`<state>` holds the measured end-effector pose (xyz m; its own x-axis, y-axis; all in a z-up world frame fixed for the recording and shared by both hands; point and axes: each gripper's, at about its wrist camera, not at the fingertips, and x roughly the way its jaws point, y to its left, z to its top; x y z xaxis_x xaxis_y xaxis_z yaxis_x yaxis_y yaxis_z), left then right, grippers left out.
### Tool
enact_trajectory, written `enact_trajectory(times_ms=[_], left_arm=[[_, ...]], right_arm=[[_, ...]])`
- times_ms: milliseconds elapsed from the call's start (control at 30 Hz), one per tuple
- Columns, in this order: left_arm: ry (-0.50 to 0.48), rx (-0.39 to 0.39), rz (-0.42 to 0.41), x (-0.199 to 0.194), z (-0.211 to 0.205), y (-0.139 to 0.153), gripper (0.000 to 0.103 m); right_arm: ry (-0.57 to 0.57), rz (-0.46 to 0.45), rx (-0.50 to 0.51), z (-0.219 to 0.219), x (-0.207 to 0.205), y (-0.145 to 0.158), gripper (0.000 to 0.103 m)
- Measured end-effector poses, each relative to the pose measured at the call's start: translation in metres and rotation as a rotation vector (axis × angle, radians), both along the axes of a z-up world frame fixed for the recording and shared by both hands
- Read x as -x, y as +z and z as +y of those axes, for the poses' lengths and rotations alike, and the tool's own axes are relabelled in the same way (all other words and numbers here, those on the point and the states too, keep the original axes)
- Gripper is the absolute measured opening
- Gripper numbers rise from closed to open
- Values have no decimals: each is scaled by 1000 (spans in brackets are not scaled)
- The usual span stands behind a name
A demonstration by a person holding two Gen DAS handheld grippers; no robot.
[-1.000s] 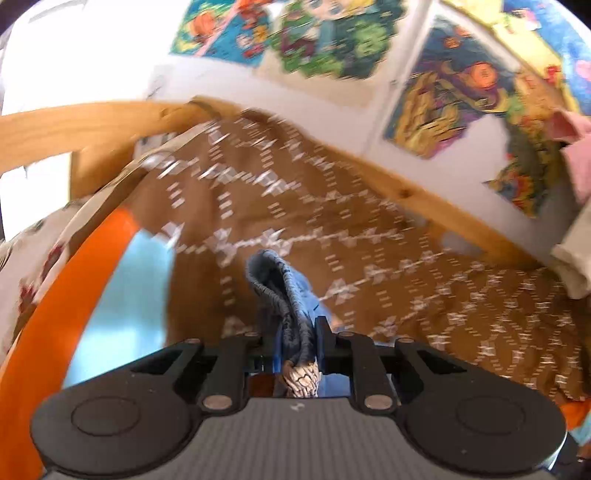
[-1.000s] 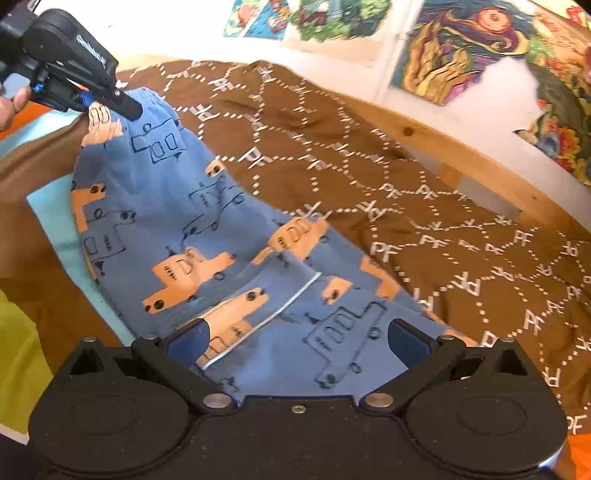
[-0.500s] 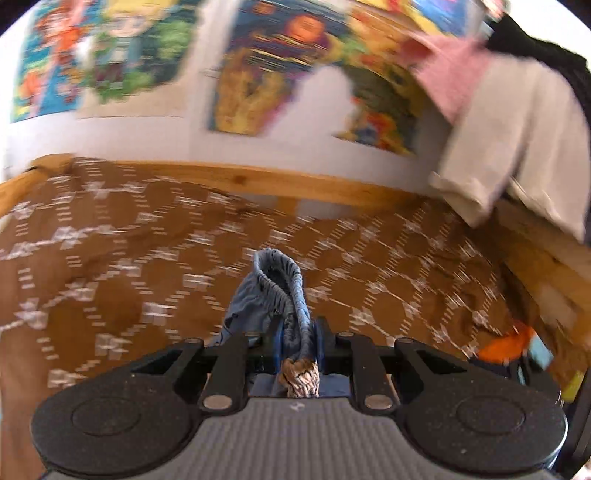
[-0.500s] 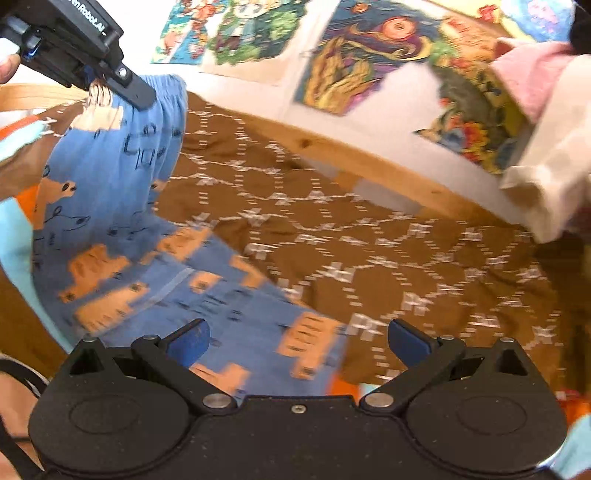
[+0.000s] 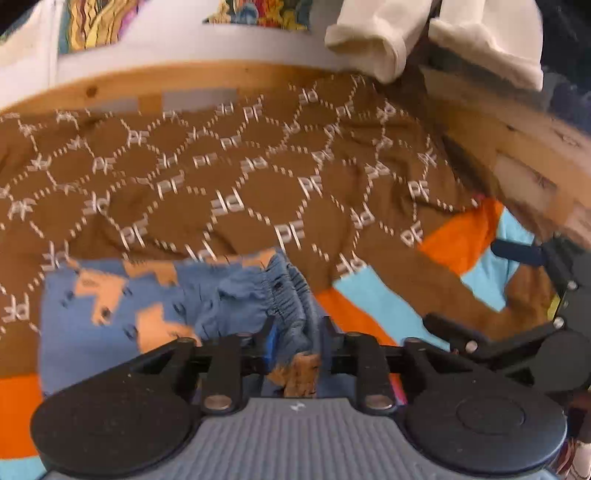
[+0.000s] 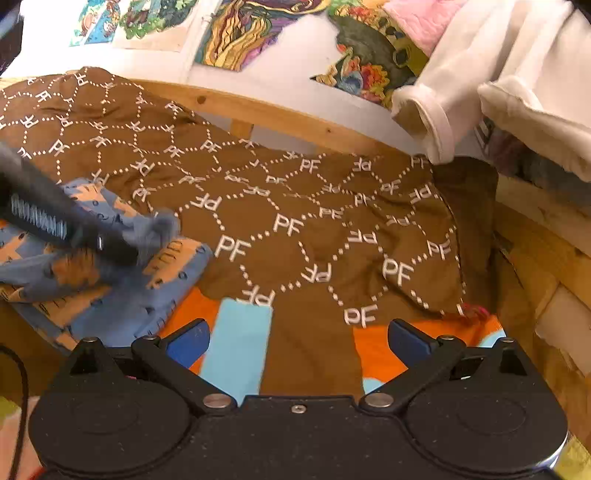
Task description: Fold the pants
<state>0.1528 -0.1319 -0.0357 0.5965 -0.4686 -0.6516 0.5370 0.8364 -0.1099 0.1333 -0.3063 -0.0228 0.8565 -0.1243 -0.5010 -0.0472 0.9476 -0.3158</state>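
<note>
Blue pants [image 5: 110, 317] with orange vehicle prints lie on the brown patterned bedspread [image 5: 258, 177]. My left gripper [image 5: 295, 332] is shut on their gathered elastic waistband [image 5: 291, 295] and holds it low over the rest of the fabric. In the right wrist view the pants [image 6: 110, 291] lie doubled over at the left, with the left gripper [image 6: 140, 251] blurred above them. My right gripper [image 6: 299, 339] is open and empty, over the orange and light-blue sheet [image 6: 240, 339] to the right of the pants. It also shows at the right edge of the left wrist view [image 5: 480, 295].
A wooden bed rail [image 6: 280, 114] runs along the back and down the right side [image 6: 535, 236]. White garments [image 6: 480, 85] hang over the rail at the back right. Colourful posters [image 6: 251, 33] cover the wall.
My left gripper has carried the waistband over and down toward the right, doubling the pants onto themselves. My right gripper has swung right, off the pants, and stays open.
</note>
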Motion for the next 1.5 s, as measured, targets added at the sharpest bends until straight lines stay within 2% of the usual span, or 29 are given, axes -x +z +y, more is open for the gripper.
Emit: enact_trajectory(times_ms=[33,67,267,400,500,567,767,967,1200,1233,1300,1367,1400,1467,1500], left_arm=[[-4,6,0,3,2,-1,52],[-6,11,-7,6,4,-1,56],[-32,-34,-32,21,17,4,67],[-21,-66,-21,30,28,0,70],[5,-60,-10,36,35,-8,77],[17,-60,-6,36,37,-11,85],[39,-64,-32,37,42,-13,103],[35,-62,-46,38,46,-15,103],[-17,-39,-166,47,44,-9,99],[-32,-46,-186,49,42,-9,95],[-69,-74,-219,52,38,-9,86],[-100,-117,-249,56,31,-11,73],[-112,-142,-260,57,28,-13,70],[-131,-172,-263,59,23,-17,58],[-139,-183,-256,60,21,-19,56]], right_arm=[[-2,5,3,-2,1,-2,102],[-4,8,4,-2,2,-2,102],[-1,21,-28,1,-4,-2,102],[4,29,-103,6,-12,4,102],[0,63,-171,10,-17,4,102],[-3,87,-194,14,-19,2,102],[-37,145,-250,21,-21,-5,102],[-36,185,-360,18,-28,-11,102],[90,180,-524,13,-49,-2,102],[103,178,-546,11,-53,-1,101],[115,165,-573,10,-62,3,90],[115,158,-570,13,-69,5,77],[123,158,-568,14,-72,5,74],[149,168,-567,20,-78,3,65],[159,175,-566,22,-81,1,64]])
